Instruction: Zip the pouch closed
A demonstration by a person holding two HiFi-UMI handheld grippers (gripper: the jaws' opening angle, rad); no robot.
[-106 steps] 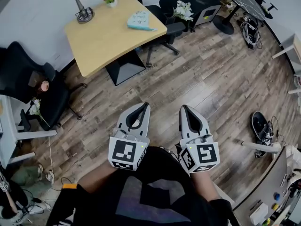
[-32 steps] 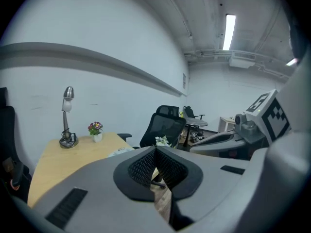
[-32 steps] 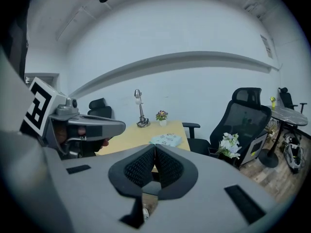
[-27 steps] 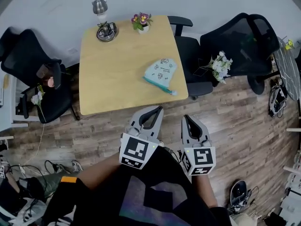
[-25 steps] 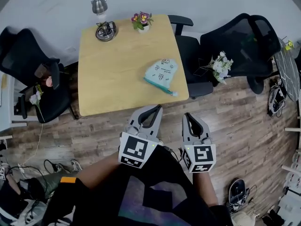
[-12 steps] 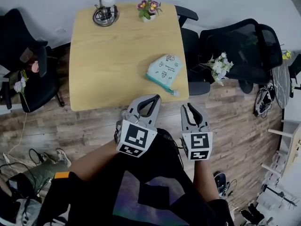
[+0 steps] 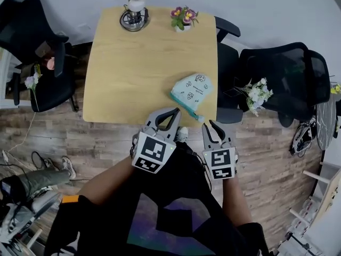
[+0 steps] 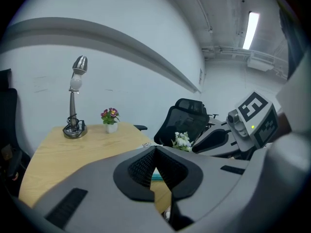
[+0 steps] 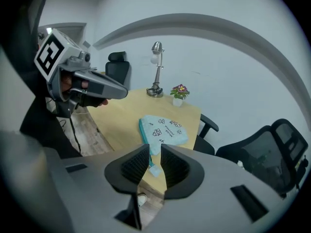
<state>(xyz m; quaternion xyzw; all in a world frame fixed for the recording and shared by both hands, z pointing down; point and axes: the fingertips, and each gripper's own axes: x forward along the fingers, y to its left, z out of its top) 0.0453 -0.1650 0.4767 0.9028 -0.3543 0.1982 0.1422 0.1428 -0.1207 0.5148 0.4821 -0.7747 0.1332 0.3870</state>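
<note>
Both hovered below the centre-frame pouch (image 7: 192, 88), apparently approach stage: left gripper (image 7: 171, 111) clenched empty, right gripper (image 7: 209, 125) just opened, empty; pull (image 7: 198, 118) needs grasping next.

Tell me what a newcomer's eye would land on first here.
First come the two marker-cube tools low in the head view. The left tool is shut, and the right tool has jaws that have just been opening, with nothing between them. Next is the pale teal pouch, lying near the front right corner of the wooden table, just ahead of both tools. A lamp and a flower pot stand at the far edge.
</note>
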